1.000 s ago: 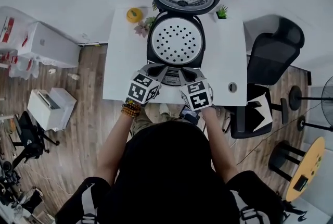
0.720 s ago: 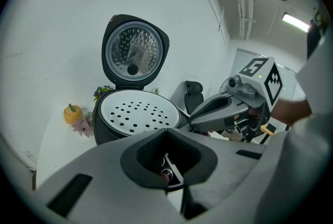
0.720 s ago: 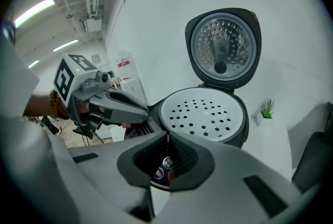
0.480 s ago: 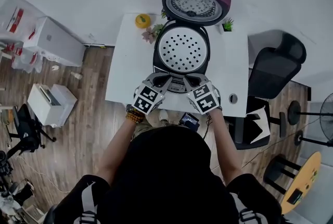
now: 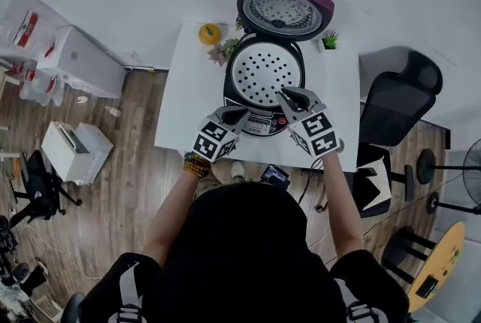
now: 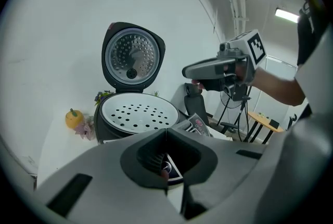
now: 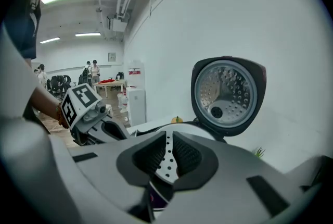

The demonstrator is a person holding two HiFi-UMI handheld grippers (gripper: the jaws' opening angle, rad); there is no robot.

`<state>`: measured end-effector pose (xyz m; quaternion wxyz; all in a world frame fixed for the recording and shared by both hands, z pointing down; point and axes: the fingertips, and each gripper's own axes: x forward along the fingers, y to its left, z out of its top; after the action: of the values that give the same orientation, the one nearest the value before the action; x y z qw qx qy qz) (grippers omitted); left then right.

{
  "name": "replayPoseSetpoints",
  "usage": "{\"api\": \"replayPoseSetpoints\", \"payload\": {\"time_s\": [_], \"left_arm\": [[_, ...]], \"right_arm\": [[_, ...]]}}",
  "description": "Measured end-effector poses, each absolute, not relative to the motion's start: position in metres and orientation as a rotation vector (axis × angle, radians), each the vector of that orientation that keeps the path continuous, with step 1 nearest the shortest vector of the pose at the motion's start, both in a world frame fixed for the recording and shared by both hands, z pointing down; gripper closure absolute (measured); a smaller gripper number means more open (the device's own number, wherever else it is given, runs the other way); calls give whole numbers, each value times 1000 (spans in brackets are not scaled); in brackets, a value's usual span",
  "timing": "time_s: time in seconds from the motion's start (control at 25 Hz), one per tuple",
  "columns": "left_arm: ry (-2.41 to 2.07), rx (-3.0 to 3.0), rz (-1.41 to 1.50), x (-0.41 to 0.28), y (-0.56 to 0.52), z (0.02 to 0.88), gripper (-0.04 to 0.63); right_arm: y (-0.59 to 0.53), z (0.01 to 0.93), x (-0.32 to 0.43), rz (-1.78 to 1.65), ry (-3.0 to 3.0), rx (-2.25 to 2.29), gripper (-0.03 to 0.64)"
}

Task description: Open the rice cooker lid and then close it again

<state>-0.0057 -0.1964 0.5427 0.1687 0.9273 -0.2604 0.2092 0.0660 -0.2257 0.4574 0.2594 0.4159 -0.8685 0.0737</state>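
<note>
Wooden floor (image 5: 128, 156) on the left, with a white box (image 5: 75, 62) by the wall. White counter (image 5: 184, 89) pushed against the white wall, black office chair (image 5: 398, 92) just beside its right end. On the counter's far half, roughly centred, a black rice cooker (image 5: 227, 81), open. Its lid (image 5: 285, 10), maroon outside and silvery inside, hinged at the back and tipped up near upright toward the wall, well clear of the pot. In the pot's mouth, a white perforated steaming tray (image 5: 264, 73), lying level and filling the opening.

Left tongs (image 5: 242, 112) low at the cooker's front, closed tip to tip with nothing gripped, pointing slightly down at the control panel (image 5: 259, 123); touching it or not, impossible to tell. Right tongs (image 5: 282, 95) held higher, above the tray's near right rim, likewise closed and empty, with only a hairline slit between the ribbed pads and the tray seen through it; apart from lid, tray and pot. In the left gripper view, the right tongs in mid-air to the right of the lid, about level with it.

Left of the cooker, near the wall, a small orange fruit ornament (image 5: 210, 33), with a little sprig of pinkish flowers (image 5: 220, 52) between it and the cooker. At the cooker's right rear, 1 tiny green potted plant (image 5: 329, 39)
</note>
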Motion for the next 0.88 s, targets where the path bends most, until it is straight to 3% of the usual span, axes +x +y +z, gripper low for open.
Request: {"api": "replayPoseSetpoints", "payload": {"time_s": [0.4, 0.64, 0.88], "left_arm": [[-767, 2643, 601, -7, -196, 543, 571], [-762, 2637, 595, -4, -198, 544, 571], [-784, 2647, 613, -6, -195, 542, 571]], "right_arm": [[-278, 376, 104, 44, -2414, 1232, 583], [-318, 339, 128, 25, -2427, 1277, 532], [-353, 306, 146, 48, -2460, 1354, 528]]}}
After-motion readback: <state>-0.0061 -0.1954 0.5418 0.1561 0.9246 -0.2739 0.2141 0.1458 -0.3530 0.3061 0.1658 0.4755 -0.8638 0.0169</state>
